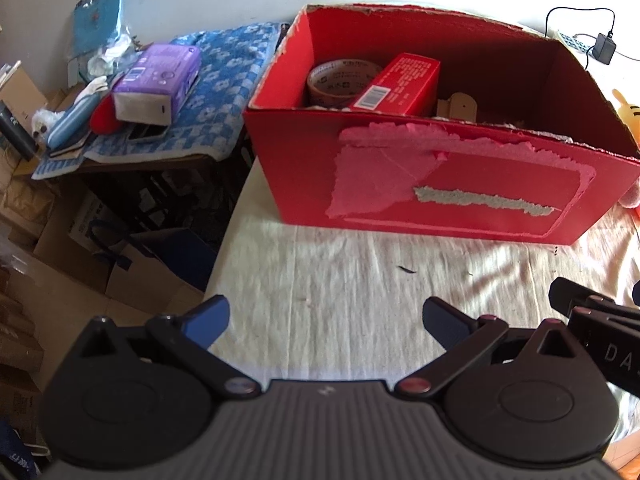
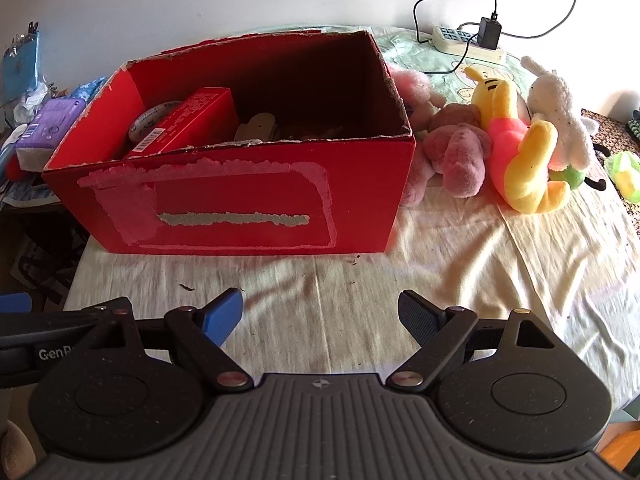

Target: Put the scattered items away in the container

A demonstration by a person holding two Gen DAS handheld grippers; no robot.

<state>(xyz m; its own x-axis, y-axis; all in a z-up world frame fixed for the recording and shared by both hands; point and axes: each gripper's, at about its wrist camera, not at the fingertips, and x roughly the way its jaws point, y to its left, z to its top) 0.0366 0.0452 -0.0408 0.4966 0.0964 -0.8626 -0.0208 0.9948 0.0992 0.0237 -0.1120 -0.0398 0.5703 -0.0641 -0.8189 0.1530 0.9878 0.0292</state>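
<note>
Behind the wide, empty left claw (image 1: 324, 320) and right claw (image 2: 320, 312), red box (image 2: 240, 200) shadows hide its contents

a white power strip (image 2: 464, 42) lies at the far edge of the table with a black adapter (image 2: 490, 33) plugged into it. a wrinkled cream cloth (image 2: 360, 296) covers the tabletop. off the table's left side, a purple tissue pack (image 1: 158, 80) rests on a blue patterned towel (image 1: 224, 76), with cardboard boxes (image 1: 80, 240) stacked below.
</note>
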